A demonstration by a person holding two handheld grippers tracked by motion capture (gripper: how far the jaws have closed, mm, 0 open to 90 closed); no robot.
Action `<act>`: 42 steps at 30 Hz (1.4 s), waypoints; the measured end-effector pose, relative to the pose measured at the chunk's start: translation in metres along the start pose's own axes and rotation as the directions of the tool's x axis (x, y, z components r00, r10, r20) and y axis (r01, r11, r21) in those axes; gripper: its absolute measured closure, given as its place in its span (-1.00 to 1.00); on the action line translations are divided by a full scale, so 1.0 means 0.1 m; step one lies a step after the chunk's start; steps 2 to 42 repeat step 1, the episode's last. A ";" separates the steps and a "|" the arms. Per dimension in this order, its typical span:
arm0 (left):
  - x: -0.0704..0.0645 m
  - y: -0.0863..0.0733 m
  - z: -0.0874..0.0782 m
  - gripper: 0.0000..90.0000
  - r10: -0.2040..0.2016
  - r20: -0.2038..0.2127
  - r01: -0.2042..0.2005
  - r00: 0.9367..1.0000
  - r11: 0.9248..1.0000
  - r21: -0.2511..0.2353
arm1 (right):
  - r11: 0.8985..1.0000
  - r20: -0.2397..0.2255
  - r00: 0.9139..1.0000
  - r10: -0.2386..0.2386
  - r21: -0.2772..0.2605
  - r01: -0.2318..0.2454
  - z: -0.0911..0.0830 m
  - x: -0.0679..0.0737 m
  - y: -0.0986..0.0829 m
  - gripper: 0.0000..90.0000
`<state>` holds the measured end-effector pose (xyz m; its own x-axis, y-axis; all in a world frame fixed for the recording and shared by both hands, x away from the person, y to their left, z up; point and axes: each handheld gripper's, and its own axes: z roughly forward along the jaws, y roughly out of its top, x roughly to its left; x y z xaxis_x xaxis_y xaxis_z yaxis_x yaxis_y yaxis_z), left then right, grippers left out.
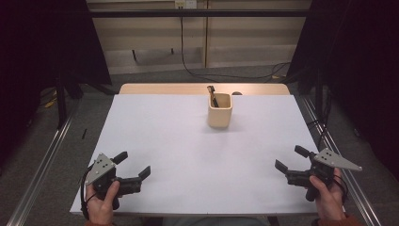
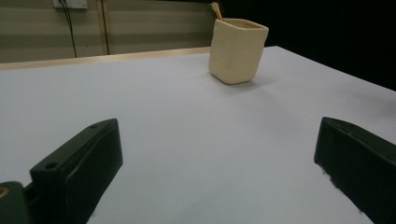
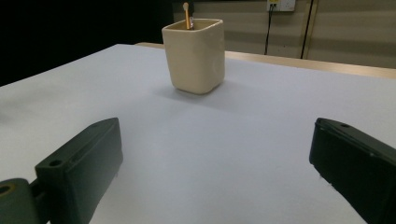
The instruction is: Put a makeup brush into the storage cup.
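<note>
I hold my left gripper (image 1: pixel 133 165) at about seven o'clock on the white table (image 1: pixel 188 155), jaws spread wide and clamped on nothing, and my right gripper (image 1: pixel 292 160) at about four o'clock, jaws likewise apart and empty. Both point inward toward the middle of the sheet. Farther out, near twelve o'clock, stands the cream cup (image 1: pixel 219 110), upright, well apart from both grippers, with a thin stick (image 1: pixel 212 95) leaning inside it, its tip poking above the rim. I judge the work hardly begun: nothing is gripped, and reaching the cup and its stick lies ahead. Nothing stands between my jaws and the cup. Beyond the far edge runs a wooden strip (image 1: pixel 164 88), then a black cable (image 1: pixel 197 73) across the floor.
</note>
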<state>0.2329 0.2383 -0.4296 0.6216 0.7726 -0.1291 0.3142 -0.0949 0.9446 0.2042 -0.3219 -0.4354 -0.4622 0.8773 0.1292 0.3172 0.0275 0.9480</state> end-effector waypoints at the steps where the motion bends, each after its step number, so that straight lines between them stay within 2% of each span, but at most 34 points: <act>1: 0.00 0.00 0.00 -0.98 0.000 -0.002 0.000 1.000 1.000 0.000 | 1.000 0.001 1.000 -0.002 -0.001 0.002 0.00 0.00 0.00 -0.97; 42: 0.00 0.00 0.00 -0.98 0.000 -0.002 0.000 1.000 1.000 0.000 | 1.000 0.001 1.000 -0.002 -0.001 0.002 0.00 0.00 0.00 -0.97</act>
